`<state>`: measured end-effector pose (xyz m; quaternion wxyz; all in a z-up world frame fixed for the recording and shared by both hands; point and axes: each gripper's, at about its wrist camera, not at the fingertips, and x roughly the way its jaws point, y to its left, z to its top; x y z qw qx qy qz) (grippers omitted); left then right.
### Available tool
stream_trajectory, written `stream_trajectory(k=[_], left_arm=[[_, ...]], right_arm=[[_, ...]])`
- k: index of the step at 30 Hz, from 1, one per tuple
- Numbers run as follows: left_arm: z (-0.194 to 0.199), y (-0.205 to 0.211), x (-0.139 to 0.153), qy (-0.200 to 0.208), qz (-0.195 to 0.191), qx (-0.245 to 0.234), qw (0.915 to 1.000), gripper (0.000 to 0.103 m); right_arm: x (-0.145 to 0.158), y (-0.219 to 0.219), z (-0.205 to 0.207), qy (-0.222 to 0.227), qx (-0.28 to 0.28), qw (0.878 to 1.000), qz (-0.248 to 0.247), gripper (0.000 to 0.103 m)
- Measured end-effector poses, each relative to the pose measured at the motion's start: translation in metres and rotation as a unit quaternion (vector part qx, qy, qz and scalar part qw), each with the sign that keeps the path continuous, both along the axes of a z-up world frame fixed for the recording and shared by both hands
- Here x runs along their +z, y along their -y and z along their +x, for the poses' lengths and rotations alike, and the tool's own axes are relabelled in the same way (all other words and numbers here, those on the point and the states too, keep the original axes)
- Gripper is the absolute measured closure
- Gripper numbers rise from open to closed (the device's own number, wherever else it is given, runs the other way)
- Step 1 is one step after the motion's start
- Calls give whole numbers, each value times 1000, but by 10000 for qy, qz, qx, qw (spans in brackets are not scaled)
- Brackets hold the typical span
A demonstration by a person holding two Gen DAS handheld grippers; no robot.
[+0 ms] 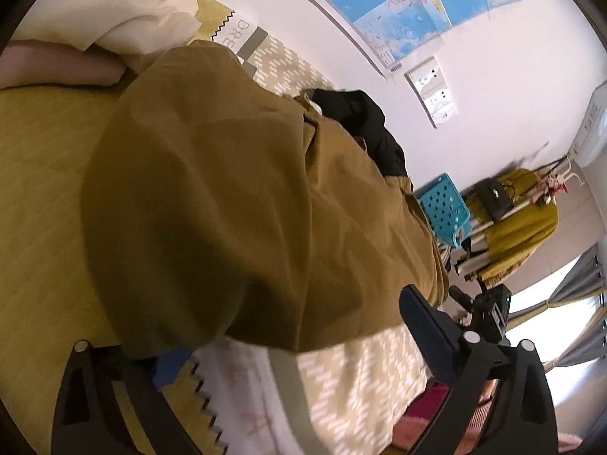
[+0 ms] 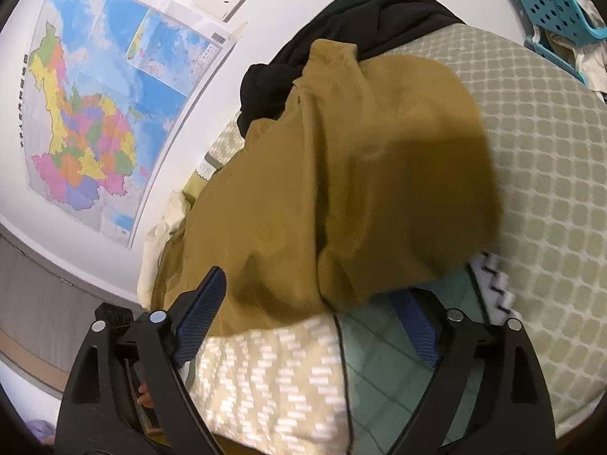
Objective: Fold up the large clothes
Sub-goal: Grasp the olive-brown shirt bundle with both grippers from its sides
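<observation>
A large mustard-brown garment (image 1: 227, 197) lies spread on the patterned bed cover (image 1: 353, 375). It also fills the middle of the right wrist view (image 2: 341, 189). My left gripper (image 1: 292, 345) is open, its jaws wide apart at the garment's near edge, and the cloth drapes over the left fingertip. My right gripper (image 2: 315, 303) is open too, with the garment's edge lying between and over its blue pads (image 2: 201, 314). A black garment (image 2: 356, 34) lies crumpled beyond the brown one; it also shows in the left wrist view (image 1: 360, 125).
A white pillow (image 1: 125, 11) and a bare forearm (image 1: 60, 64) lie at the bed's far end. A map (image 2: 98, 106) hangs on the wall beside the bed. A turquoise plastic basket (image 1: 444, 208) and a rack with a mustard garment (image 1: 519, 223) stand past the bed.
</observation>
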<state>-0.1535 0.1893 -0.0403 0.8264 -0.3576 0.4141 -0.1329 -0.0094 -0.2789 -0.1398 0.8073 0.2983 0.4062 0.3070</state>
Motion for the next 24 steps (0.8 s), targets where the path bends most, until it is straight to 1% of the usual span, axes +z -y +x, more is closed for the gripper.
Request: stream_trajectory(k=[1,2,3,4,5,6,7,9,10,11,13,14,15,16,18,19,20,21,22,23,24], left_arm=[[1,1,1,-42,42,22,10000,7],[0,3,2,-76,106,22,9999,9],[-3,3,5,-116,256,19,9996,12],[-9,2,8,-113,435,41,9990,19],[-15,-1,10,-52,558,94,9984,19],[-19,-5,10,-22,579,134,9982,20],[-22,-9,9,-16,540,155,9984,20],[-26,-19,4,-32,305,127,9994,19],[-26,-26,0,-83,146,209,9996,20],[-25,-31,-2,-33,-40,300,9995,21],[-20,-35,-3,-9,-204,341,9992,22],[-18,-35,-2,14,-263,389,9989,33],[-15,-35,0,30,-174,486,9987,40],[-12,-34,2,-21,61,571,9983,59],[-12,-31,11,38,370,445,9983,65],[-14,-30,19,174,536,362,9978,69],[-17,-28,27,312,717,268,9966,72],[-18,-26,32,365,867,194,9954,72],[-17,-24,34,328,1024,97,9942,72],[-15,-24,31,225,1035,42,9944,69],[-13,-30,22,-21,875,20,9962,66]], right_arm=[[0,-2,1,19,-79,10000,-37,16],[1,-5,1,37,-109,9998,-139,16],[2,-6,1,74,-75,9997,-223,17],[2,-3,0,107,-81,9995,-274,21],[1,0,-1,116,-129,9995,-274,22],[-2,6,-2,104,-178,9996,-198,23],[-4,10,-1,86,-167,9998,-92,25],[-5,14,0,75,-140,9999,57,25],[-5,14,1,75,-146,9999,45,23],[-4,11,1,109,-135,9998,0,20],[-2,5,1,147,-135,9997,-116,17],[-2,3,1,170,-162,9996,-139,16],[-2,1,1,183,-178,9995,-163,16],[-2,1,1,191,-180,9995,-182,16],[-2,1,1,190,-174,9996,-148,17],[-1,1,1,182,-163,9996,-144,18],[-2,1,2,169,-157,9996,-132,19],[-2,3,2,162,-151,9997,-112,20],[-2,3,2,159,-140,9997,-91,21],[-3,5,2,156,-144,9997,-89,23],[-3,5,2,156,-153,9997,-85,23]])
